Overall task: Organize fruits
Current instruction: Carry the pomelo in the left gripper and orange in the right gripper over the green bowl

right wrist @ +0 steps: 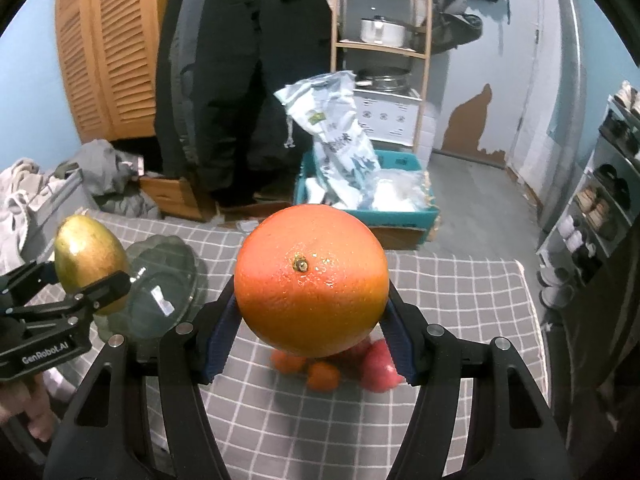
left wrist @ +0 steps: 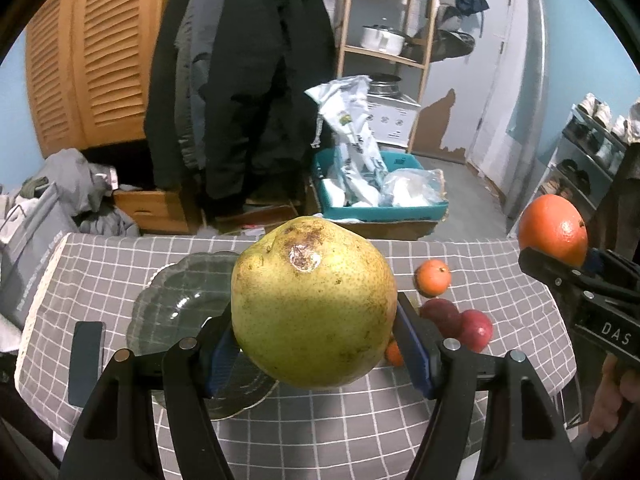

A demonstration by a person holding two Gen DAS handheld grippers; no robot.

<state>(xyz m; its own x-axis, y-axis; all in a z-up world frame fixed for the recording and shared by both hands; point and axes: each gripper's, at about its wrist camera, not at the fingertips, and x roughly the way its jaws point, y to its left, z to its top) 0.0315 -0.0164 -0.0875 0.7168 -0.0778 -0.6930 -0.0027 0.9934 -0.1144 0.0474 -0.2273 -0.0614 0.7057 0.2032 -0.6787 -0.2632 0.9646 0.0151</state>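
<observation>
My left gripper (left wrist: 314, 344) is shut on a yellow-green pear (left wrist: 314, 300), held above the checked table. The pear also shows in the right wrist view (right wrist: 90, 260). My right gripper (right wrist: 310, 320) is shut on a large orange (right wrist: 312, 280), also seen at the right of the left wrist view (left wrist: 554, 228). A glass plate (left wrist: 180, 300) lies on the table behind the pear, left of centre; it also shows in the right wrist view (right wrist: 160, 292). A small tangerine (left wrist: 433, 277) and two red apples (left wrist: 474, 330) lie on the table at the right.
A dark phone (left wrist: 86, 360) lies at the table's left edge. Beyond the table stand a teal crate with bags (left wrist: 380, 196), a wooden shelf (left wrist: 384, 40), hanging coats (left wrist: 248, 80) and piled clothes (left wrist: 80, 188). More tangerines (right wrist: 322, 376) lie under the orange.
</observation>
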